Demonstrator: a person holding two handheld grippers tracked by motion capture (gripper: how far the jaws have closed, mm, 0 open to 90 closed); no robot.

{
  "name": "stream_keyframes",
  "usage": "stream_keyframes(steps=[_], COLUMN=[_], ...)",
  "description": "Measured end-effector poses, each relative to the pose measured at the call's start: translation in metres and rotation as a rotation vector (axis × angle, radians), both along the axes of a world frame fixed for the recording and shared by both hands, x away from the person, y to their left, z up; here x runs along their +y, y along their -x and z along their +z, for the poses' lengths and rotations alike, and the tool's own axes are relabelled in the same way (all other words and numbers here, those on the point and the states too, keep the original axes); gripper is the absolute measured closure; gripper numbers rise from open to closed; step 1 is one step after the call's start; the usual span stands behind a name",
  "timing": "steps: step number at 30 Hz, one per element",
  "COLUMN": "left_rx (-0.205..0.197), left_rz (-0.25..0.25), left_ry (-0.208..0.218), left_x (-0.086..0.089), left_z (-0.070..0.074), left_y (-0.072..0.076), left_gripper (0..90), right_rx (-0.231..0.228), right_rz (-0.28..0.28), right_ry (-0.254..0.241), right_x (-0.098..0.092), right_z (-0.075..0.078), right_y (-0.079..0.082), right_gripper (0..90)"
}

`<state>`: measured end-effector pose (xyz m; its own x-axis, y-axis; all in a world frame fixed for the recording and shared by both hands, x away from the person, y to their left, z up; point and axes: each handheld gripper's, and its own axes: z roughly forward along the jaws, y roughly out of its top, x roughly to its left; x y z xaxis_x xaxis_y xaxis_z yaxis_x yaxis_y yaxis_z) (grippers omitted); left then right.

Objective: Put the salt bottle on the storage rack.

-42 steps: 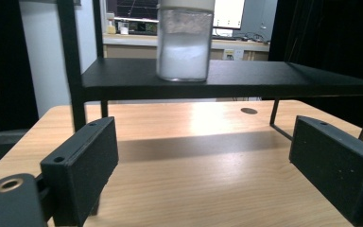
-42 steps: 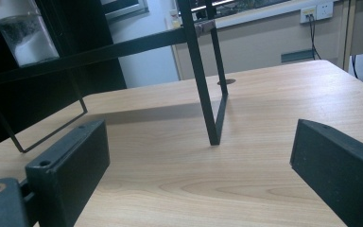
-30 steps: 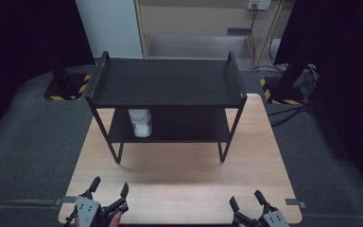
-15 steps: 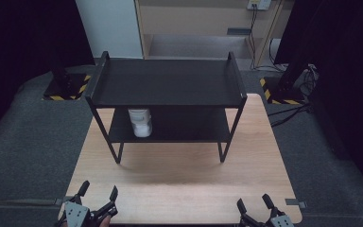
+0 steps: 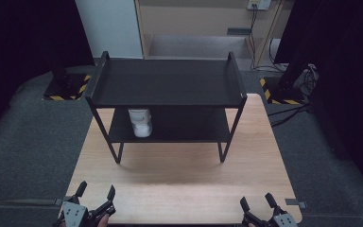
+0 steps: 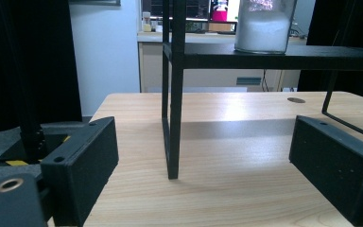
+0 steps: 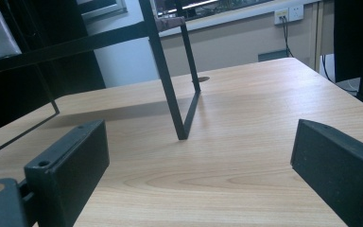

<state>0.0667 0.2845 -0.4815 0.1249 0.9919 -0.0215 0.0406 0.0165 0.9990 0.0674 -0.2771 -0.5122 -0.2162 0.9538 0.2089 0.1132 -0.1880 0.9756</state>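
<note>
Both of my grippers have drawn back to the near table edge since a second ago. Left gripper (image 5: 94, 195) and right gripper (image 5: 257, 204) stand open, empty. Clear glass jar of white powder (image 5: 140, 122) sits on the black metal rack (image 5: 166, 80) (lower shelf, left). I'd approach low and level, under the top shelf.

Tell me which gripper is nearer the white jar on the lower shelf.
Left. The left gripper sits at the table's near edge, almost straight below the white jar; the right gripper is far off to its right.
</note>
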Motion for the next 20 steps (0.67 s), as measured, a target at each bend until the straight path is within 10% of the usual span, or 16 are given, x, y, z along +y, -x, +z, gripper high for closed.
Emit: stream_keyframes(steps=[20], left_rx=[-0.025], left_rz=[-0.018], left_ry=[-0.006], left_x=[0.0000], left_z=[0.0089], left_y=[-0.0010], left_gripper=[6.7], right_rx=[-0.013], right_rz=[0.020], right_ry=[-0.007], right_x=[-0.0038], right_z=[0.0051], right_y=[-0.0012], right_gripper=[4.9])
